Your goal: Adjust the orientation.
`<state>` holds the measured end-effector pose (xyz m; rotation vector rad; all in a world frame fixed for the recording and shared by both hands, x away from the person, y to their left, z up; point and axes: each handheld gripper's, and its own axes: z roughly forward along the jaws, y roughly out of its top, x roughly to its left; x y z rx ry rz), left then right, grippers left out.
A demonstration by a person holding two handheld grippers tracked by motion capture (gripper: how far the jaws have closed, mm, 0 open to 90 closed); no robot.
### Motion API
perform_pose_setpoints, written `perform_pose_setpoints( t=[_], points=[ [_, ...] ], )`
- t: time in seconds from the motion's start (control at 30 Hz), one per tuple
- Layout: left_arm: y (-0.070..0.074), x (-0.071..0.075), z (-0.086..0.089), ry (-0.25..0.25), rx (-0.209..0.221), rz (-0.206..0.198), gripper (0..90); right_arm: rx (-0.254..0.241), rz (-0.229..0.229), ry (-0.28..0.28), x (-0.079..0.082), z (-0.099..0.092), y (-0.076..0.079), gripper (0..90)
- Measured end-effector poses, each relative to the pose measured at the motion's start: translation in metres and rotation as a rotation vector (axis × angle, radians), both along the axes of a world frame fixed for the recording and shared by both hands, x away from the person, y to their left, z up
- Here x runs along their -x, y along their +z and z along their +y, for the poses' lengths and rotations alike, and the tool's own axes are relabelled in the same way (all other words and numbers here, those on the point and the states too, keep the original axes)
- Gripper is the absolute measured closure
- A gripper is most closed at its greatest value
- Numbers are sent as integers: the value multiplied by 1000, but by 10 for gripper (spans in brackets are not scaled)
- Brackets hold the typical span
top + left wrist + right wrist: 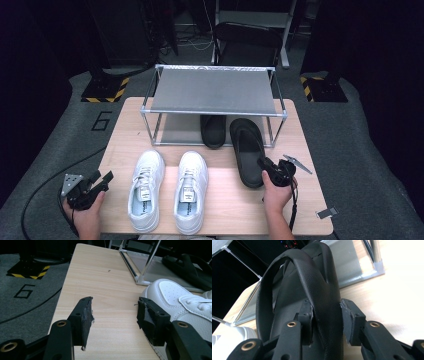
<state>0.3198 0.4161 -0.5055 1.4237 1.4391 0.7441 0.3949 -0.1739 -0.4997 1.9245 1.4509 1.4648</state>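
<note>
Right hand-held gripper clamped on black sandal heel, toe hidden under rack, left hand-held gripper apart.

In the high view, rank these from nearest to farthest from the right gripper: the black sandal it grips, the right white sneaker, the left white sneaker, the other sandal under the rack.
1. Gripped black sandal, in the right gripper.
2. Right white sneaker, mid-table.
3. Other sandal under the rack, about as far; too close to call.
4. Left white sneaker, farthest left.
</note>
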Motion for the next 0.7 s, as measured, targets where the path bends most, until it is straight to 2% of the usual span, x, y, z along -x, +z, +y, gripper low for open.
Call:
perform_pose_setpoints(
  t=[0.2,0.23,0.4,0.47,0.57,0.7],
  points=[
    [0,0,0,1,1,-2,455,-3,-10,-4,-12,4,6,639],
    [0,0,0,-1,2,-4,455,11,-9,-5,-13,4,6,640],
    [0,0,0,0,1,-5,455,2,-15,-5,-19,7,8,640],
    [0,0,0,-3,0,-1,455,-20,-5,-19,-22,8,7,640],
    [0,0,0,2,0,-4,455,-4,7,-16,-23,9,7,640],
    [0,0,0,0,2,-8,455,-2,-2,-19,-28,11,9,640]
  ],
)
